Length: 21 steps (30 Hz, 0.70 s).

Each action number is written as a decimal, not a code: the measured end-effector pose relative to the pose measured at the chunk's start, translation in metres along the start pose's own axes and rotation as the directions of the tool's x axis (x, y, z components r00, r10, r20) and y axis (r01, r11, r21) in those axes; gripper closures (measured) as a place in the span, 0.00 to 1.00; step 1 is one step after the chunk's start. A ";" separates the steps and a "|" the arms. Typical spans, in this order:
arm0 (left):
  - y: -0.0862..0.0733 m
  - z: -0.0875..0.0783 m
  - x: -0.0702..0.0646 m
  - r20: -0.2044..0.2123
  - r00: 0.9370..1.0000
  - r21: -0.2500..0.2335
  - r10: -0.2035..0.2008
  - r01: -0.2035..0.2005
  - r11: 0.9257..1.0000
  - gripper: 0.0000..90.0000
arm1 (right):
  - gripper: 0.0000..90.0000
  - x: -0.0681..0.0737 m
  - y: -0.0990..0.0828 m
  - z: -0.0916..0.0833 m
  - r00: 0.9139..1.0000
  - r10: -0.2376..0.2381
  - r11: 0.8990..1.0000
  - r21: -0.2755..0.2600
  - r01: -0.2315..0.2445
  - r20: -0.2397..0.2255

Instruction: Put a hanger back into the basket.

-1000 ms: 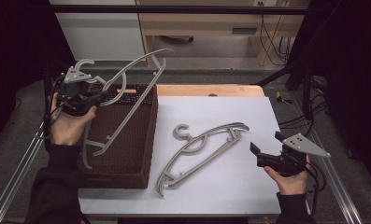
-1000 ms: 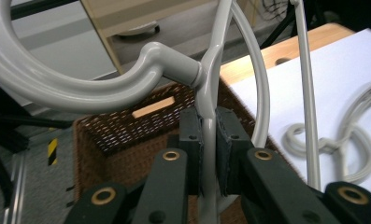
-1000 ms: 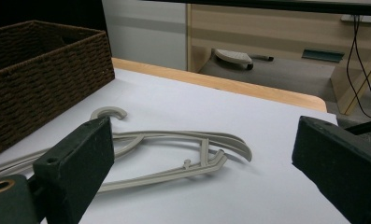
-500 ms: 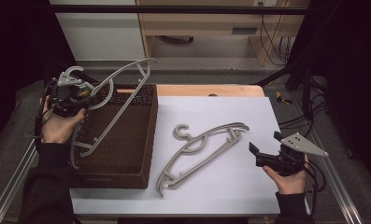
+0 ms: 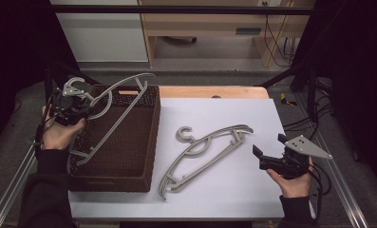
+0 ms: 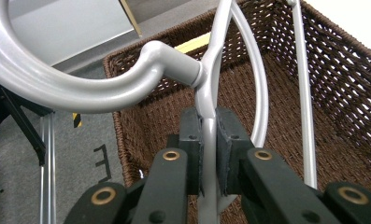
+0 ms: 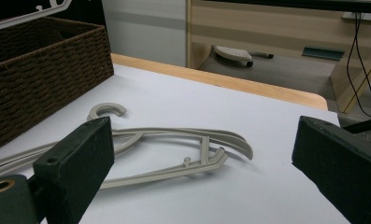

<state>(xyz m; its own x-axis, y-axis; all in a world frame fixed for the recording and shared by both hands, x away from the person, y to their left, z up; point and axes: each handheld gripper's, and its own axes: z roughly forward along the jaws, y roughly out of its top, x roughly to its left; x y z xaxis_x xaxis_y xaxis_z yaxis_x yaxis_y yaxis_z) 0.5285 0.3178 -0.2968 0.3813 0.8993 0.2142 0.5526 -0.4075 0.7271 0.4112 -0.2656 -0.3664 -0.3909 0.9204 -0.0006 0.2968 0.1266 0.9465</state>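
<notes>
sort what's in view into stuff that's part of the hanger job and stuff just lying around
Part of the job:
- silver hanger, clamped in the left gripper
- brown wicker basket under it
- beige hanger on the white table
- right gripper, open

Lying about:
- wooden desk behind
- hanging cables

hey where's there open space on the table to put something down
Bare white tabletop lies between the wooden back edge and the beige hanger, and along the front edge below it. The wicker basket is crowded: the left claw holds a silver hanger over it.
</notes>
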 end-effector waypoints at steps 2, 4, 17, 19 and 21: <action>0.000 0.002 0.000 -0.006 1.000 0.012 0.012 -0.012 1.000 0.92 | 0.07 0.000 0.000 0.000 1.000 0.003 1.000 0.002 -0.003 0.001; 0.000 0.006 0.000 -0.016 1.000 0.031 0.021 -0.020 0.999 0.92 | 0.07 0.000 0.000 0.000 1.000 0.000 1.000 -0.001 0.000 0.000; -0.010 0.018 -0.005 -0.005 0.998 0.071 0.061 -0.060 0.996 0.92 | 0.07 0.001 -0.001 0.002 1.000 -0.004 1.000 0.001 0.004 0.000; -0.010 0.019 -0.006 -0.010 0.998 0.078 0.069 -0.068 0.995 0.92 | 0.07 0.001 -0.001 0.001 1.000 -0.005 1.000 0.002 0.005 0.001; -0.011 0.021 -0.007 -0.010 0.998 0.078 0.067 -0.066 0.995 0.92 | 0.07 0.001 0.000 0.001 1.000 -0.002 1.000 0.001 0.002 0.001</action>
<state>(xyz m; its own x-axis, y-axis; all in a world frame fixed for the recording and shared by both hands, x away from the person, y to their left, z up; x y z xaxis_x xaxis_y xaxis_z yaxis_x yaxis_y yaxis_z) 0.5349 0.3124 -0.3198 0.4103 0.8714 0.2688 0.5822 -0.4771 0.6584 0.4115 -0.2647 -0.3671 -0.3904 0.9206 -0.0029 0.2967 0.1288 0.9462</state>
